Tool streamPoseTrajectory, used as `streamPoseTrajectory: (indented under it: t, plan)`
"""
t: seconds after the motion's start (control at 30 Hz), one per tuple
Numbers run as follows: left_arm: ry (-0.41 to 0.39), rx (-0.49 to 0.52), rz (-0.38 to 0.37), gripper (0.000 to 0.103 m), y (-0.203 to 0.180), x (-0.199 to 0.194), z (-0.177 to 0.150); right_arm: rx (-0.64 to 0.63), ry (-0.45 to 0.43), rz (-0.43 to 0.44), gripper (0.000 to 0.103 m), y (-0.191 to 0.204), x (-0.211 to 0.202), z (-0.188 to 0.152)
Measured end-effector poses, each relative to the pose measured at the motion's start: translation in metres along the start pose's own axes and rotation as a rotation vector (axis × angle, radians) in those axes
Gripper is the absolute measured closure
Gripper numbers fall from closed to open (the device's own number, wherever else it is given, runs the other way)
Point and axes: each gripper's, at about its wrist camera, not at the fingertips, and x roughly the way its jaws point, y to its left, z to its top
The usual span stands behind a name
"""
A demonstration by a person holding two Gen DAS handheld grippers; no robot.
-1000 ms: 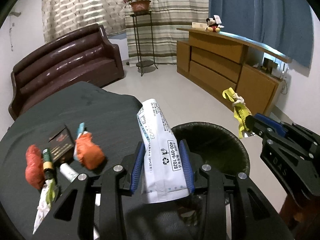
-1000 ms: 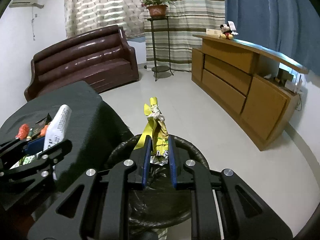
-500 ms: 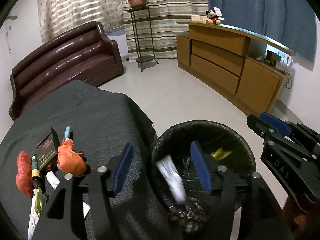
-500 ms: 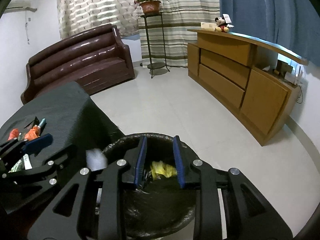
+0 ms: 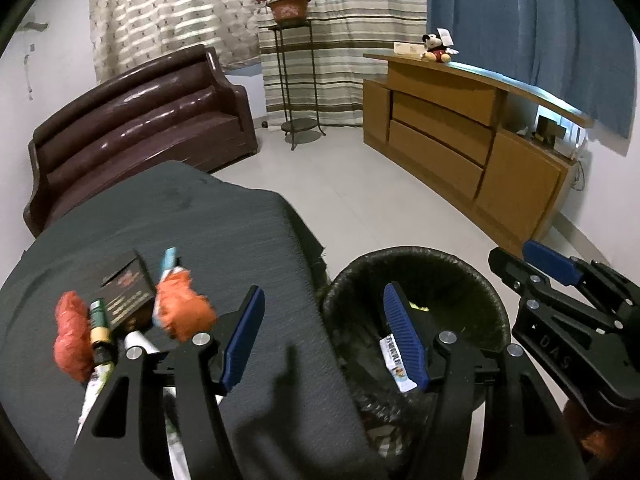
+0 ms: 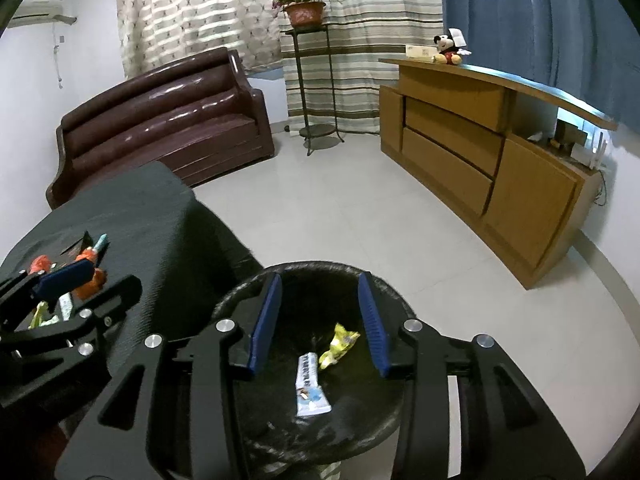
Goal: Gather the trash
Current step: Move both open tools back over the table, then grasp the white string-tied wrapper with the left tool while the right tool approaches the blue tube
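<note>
Trash (image 5: 176, 312) crowds table (image 5: 224, 240) beside bin (image 6: 400, 312).

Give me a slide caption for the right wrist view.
Open right gripper above the black bin, white wrapper and yellow wrapper inside.

both wrist views close above, looking down; share bin (image 5: 416, 280) (image 6: 320, 360).

Raised letters "DAS" on the black body of the right tongs (image 5: 540, 266), read upside down in the left wrist view. Blue print on the white wrapper (image 6: 310, 386) in the bin (image 6: 394, 296), too small to read. Red-and-gold mark on the dark box (image 5: 126, 294) on the tabletop (image 5: 224, 232), illegible.
</note>
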Motion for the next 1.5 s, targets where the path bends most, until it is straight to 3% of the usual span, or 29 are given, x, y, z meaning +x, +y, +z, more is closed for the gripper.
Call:
streamPoseTrajectory:
  t: [0.63, 0.93, 1.17, 1.5]
  plan:
    - [0.003, -0.121, 0.147, 0.042, 0.107, -0.060, -0.049, -0.146, 0.061, 0.163, 0.063, 0.118, -0.037, -0.032]
    - [0.054, -0.194, 0.213, 0.042, 0.158, -0.071, -0.090, -0.210, 0.104, 0.236, 0.063, 0.170, -0.044, -0.054]
    - [0.091, -0.225, 0.217, 0.042, 0.176, -0.071, -0.115, -0.232, 0.110, 0.264, 0.063, 0.190, -0.050, -0.059]
    - [0.100, -0.218, 0.174, 0.044, 0.180, -0.064, -0.126, -0.259, 0.104, 0.265, 0.063, 0.203, -0.056, -0.061]
